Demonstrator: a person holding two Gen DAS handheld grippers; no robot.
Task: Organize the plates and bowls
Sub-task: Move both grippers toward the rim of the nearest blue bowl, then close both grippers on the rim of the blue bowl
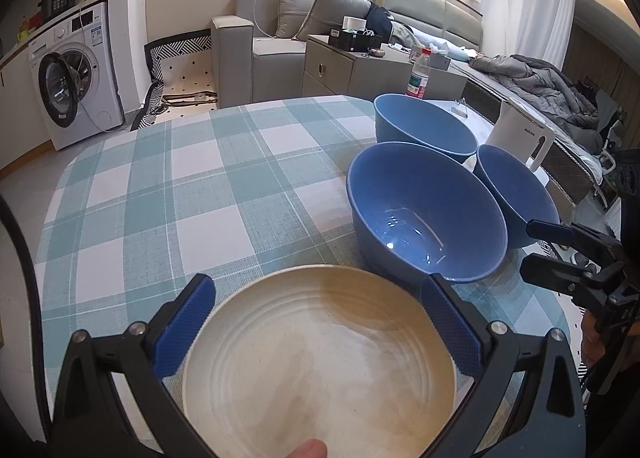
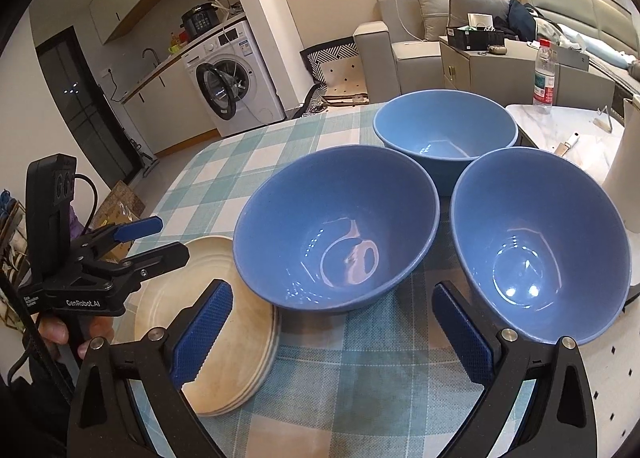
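A stack of cream plates (image 1: 320, 358) (image 2: 224, 338) lies at the near edge of the checked tablecloth. My left gripper (image 1: 318, 314) (image 2: 170, 238) hovers over it, open, its blue pads either side of the top plate and not gripping it. Three empty blue bowls sit in a cluster to the right: a near-left bowl (image 1: 424, 213) (image 2: 336, 225), a far bowl (image 1: 424, 125) (image 2: 444, 129) and a right bowl (image 1: 516, 193) (image 2: 536, 242). My right gripper (image 2: 334, 322) (image 1: 534, 250) is open, low before the two near bowls, holding nothing.
A white kettle (image 1: 524, 137) (image 2: 628, 161) stands right behind the right bowl. A water bottle (image 1: 418, 75) (image 2: 544, 73) stands on the marble top beyond. The checked tablecloth (image 1: 192, 185) stretches to the left. A washing machine (image 1: 76, 73) and sofa lie past the table.
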